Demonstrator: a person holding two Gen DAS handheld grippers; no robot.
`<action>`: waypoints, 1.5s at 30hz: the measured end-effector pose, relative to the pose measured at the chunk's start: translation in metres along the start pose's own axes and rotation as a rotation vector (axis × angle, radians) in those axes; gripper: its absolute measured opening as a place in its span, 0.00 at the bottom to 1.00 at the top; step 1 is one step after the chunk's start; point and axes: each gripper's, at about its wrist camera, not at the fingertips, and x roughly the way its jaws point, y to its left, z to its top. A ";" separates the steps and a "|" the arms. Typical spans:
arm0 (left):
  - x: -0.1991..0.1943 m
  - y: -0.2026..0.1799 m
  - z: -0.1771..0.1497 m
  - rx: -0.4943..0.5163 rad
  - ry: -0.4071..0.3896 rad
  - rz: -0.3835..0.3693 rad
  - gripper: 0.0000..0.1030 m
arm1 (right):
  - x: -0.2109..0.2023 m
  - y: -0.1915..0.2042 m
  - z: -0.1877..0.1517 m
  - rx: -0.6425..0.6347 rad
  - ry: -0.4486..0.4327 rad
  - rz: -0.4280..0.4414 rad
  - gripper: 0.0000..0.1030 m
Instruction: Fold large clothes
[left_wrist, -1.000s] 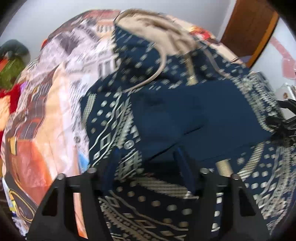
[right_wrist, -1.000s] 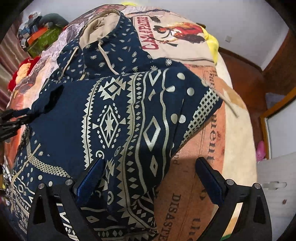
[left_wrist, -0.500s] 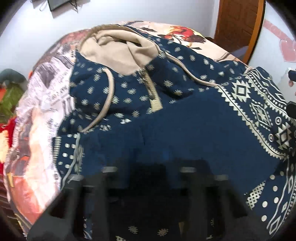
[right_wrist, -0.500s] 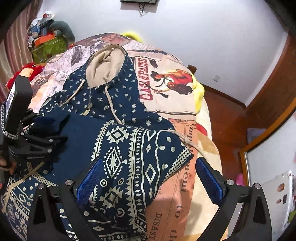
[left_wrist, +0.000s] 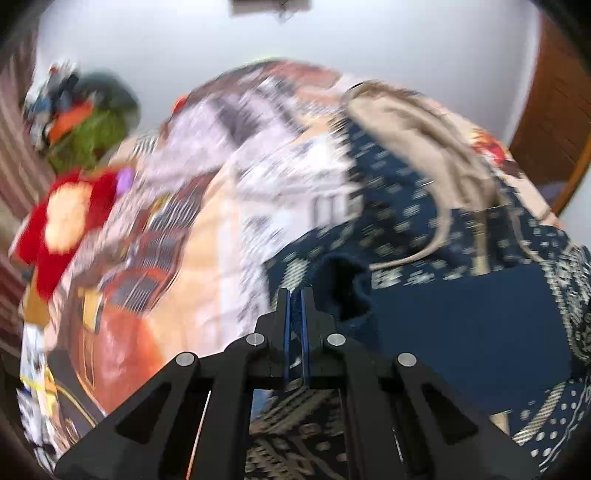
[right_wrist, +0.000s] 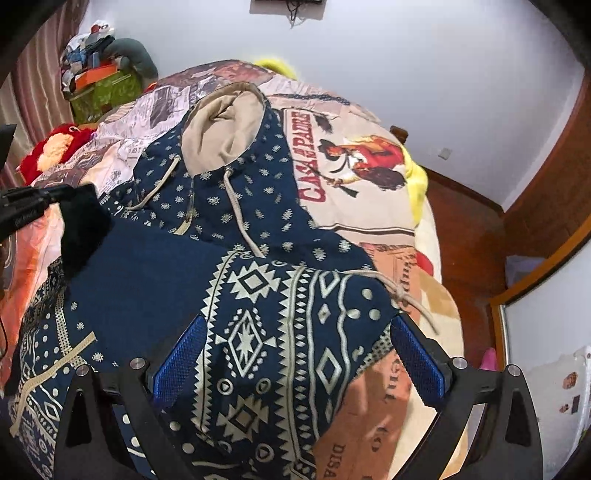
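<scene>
A navy hoodie (right_wrist: 258, 295) with cream patterns and a beige-lined hood (right_wrist: 221, 125) lies on a printed bedspread (right_wrist: 351, 155); it also shows in the left wrist view (left_wrist: 461, 325). My left gripper (left_wrist: 294, 295) is shut, pinching the navy sleeve cuff (left_wrist: 343, 288) at the hoodie's left edge; it shows in the right wrist view (right_wrist: 55, 199) holding the dark cuff up. My right gripper (right_wrist: 295, 354) is open and empty, hovering over the folded patterned sleeve.
A red plush toy (right_wrist: 51, 147) and a green box of clutter (right_wrist: 103, 88) sit at the bed's far left. A wooden floor (right_wrist: 469, 221) and door frame (right_wrist: 539, 280) lie right of the bed. The left wrist view is motion-blurred.
My left gripper has closed on the sleeve cuff and swung left toward the hoodie's edge. My right gripper has stayed open and pulled back, tilting up.
</scene>
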 end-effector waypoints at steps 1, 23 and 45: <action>0.005 0.006 -0.004 -0.011 0.015 0.004 0.04 | 0.005 0.001 0.000 -0.004 0.016 0.006 0.96; -0.013 0.022 0.007 0.021 0.046 -0.050 0.39 | 0.009 0.002 0.032 -0.015 0.038 0.065 0.97; 0.095 -0.074 0.153 0.024 0.034 -0.131 0.68 | 0.116 -0.003 0.184 0.189 -0.093 0.147 0.97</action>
